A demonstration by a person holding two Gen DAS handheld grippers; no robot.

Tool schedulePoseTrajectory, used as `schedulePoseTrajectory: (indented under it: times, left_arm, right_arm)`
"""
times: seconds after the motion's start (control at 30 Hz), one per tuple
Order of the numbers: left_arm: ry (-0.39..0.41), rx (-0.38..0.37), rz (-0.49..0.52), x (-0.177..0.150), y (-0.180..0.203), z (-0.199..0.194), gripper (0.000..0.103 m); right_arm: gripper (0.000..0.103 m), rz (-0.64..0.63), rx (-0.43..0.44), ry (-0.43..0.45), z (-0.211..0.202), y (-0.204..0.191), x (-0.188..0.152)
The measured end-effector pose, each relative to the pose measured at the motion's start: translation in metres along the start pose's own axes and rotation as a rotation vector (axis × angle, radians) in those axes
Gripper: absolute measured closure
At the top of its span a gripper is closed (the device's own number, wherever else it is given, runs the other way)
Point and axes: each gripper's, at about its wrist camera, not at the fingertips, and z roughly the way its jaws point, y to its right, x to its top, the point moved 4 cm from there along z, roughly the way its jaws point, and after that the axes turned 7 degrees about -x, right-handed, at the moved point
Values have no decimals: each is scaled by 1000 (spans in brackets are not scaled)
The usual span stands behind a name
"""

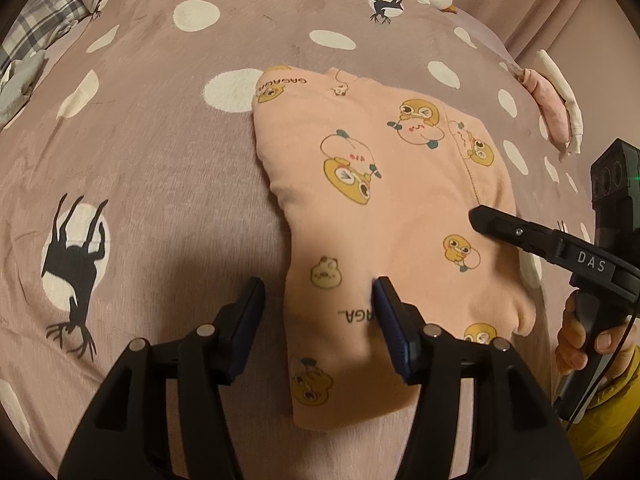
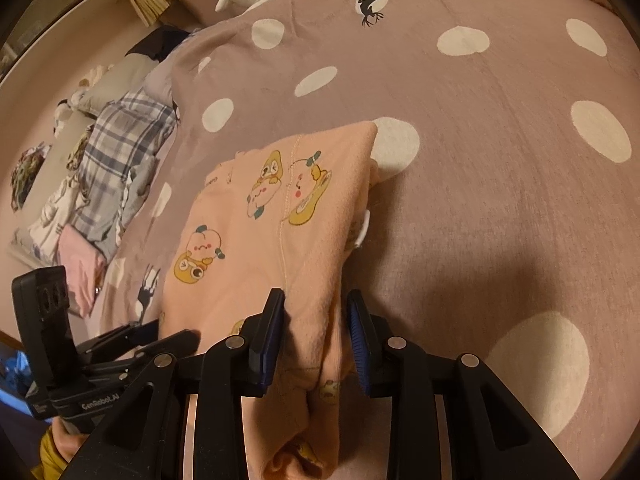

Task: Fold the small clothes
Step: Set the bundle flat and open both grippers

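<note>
Peach garment (image 1: 384, 200) with cartoon duck print lies partly folded on the mauve polka-dot bedspread (image 1: 160, 160). Far left: plaid cloth (image 1: 36, 28) at the bed's edge. My left gripper (image 1: 318, 294) sits spread at the garment's near left corner (one finger (image 1: 386, 304) touching fabric, the other on bedspread). My right gripper (image 2: 316, 312) is spread too, fingers astride the garment's right edge, not pinching. Far right: a folded pink-white pile (image 1: 556, 100).
</note>
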Motion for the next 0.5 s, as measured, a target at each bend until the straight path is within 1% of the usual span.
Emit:
schedulePoseTrajectory:
  times: [0.23, 0.5]
  left_arm:
    - [-10, 21, 7, -8, 2, 0, 46]
    - [-11, 31, 7, -13, 2, -3, 45]
  right_arm:
    - [72, -20, -11, 8, -3, -4, -3]
    - [68, -34, -37, 0, -4, -2, -9]
